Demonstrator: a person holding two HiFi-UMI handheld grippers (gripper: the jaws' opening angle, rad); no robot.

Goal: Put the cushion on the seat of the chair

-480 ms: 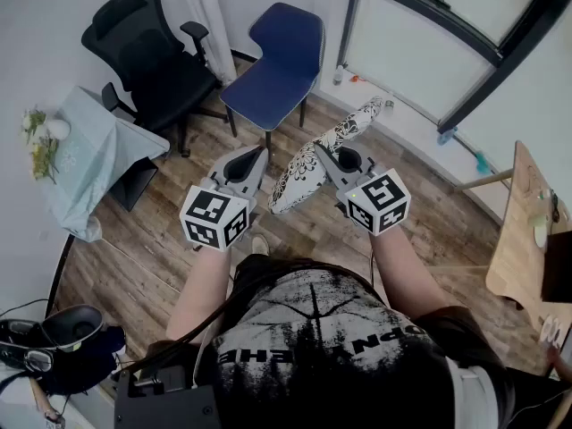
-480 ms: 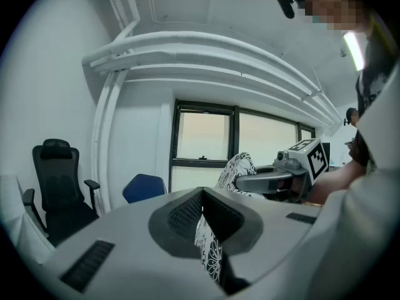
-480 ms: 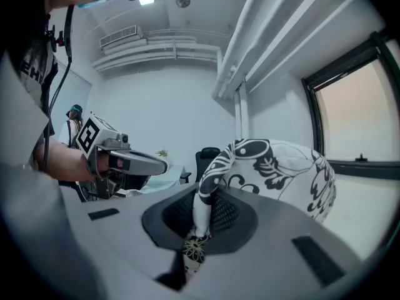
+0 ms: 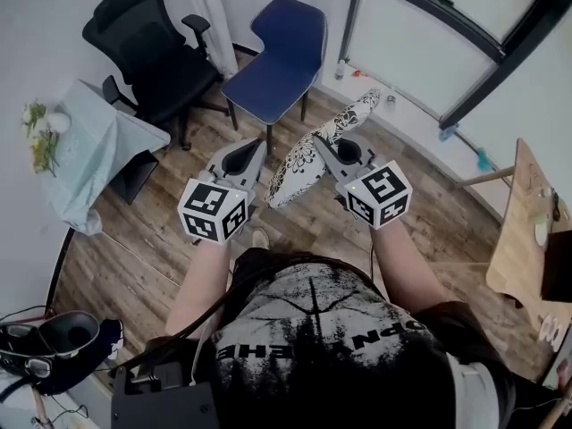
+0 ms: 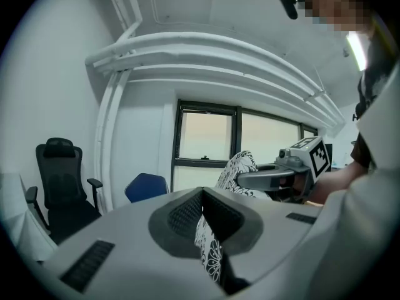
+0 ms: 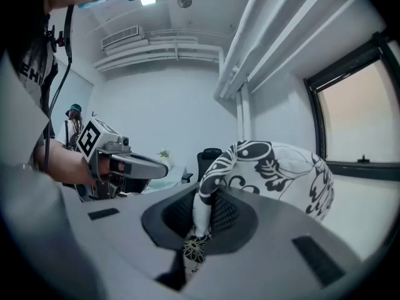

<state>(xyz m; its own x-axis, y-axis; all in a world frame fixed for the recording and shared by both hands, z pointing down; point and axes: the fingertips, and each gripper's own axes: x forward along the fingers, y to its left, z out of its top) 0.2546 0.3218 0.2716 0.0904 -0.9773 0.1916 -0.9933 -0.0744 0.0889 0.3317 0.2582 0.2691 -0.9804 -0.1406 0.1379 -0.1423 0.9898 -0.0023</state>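
1. Room: wood floor. L to R along the far side: small cloth-covered table w/ flowers, black office chair, blue chair, big window, wooden desk at the R edge
2. Left gripper: jaws closed down on an edge of the cushion, w/ patterned fabric pinched betw. the pads
3. Cushion: b/w pattern, held in the air over the floor betw. both grippers. Its long axis runs from near the person out toward the window. It's well short of both chairs and touches neither
4. Right gripper: jaws almost fully together, clamped on another edge of the cushion
5. Progress: pickup done, cushion in a two-handed carry. Blue seat is bare. Left to do: close in, lay the cushion flat on the seat, let go w/ both. Blue chair is prob. the target since it's dead ahead, but not certain
6. Views: only the head view gives the layout, i.e. the gap betw. cushion and chairs. Left gripper view shows the fabric fold in its own jaws, the blue chair ahead and the right gripper off to the R. Right gripper view shows the cushion's puffed body beyond its jaws, which blocks the blue chair. Only the black chair's back peeks out there
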